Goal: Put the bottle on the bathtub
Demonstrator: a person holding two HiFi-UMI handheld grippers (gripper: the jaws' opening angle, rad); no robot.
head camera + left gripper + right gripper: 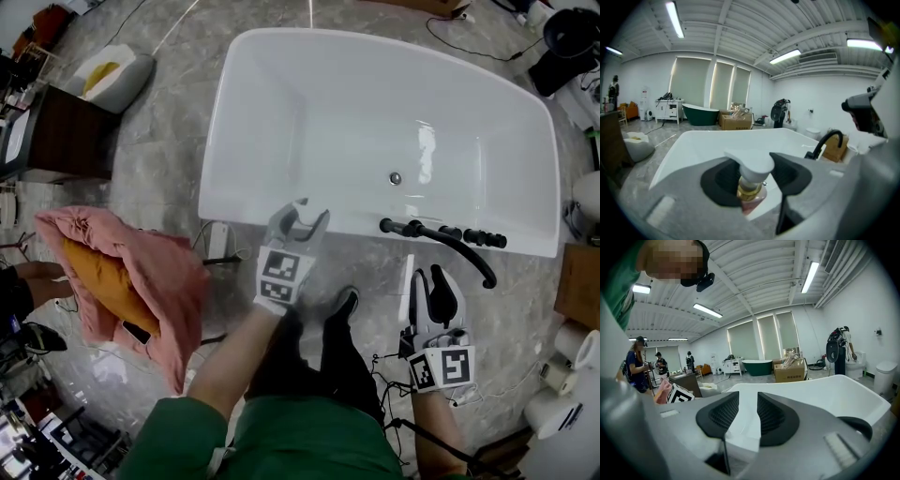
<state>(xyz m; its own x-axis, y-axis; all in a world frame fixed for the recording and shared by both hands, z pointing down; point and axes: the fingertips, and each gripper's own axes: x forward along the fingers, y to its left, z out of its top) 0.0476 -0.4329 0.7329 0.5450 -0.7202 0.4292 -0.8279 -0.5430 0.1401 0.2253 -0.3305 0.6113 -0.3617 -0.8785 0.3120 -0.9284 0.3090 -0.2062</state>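
My left gripper [300,217] is shut on a pump bottle [752,187] with a white pump head, a gold collar and a pink body. The jaws clamp it just under the pump head. It hangs over the floor right at the near rim of the white bathtub [244,112]. In the left gripper view the bathtub [693,145] stretches out just beyond the bottle. My right gripper [437,281] is lower right, near the black faucet [450,239], over the floor. Its jaws [748,401] stand close together with a narrow gap and nothing between them.
A pink cloth over an orange cushion [122,272] lies on the floor to the left. A dark cabinet [66,131] stands far left. Paper rolls [572,356] and boxes sit at the right edge. The person's shoe [342,305] is on the marble floor by the tub.
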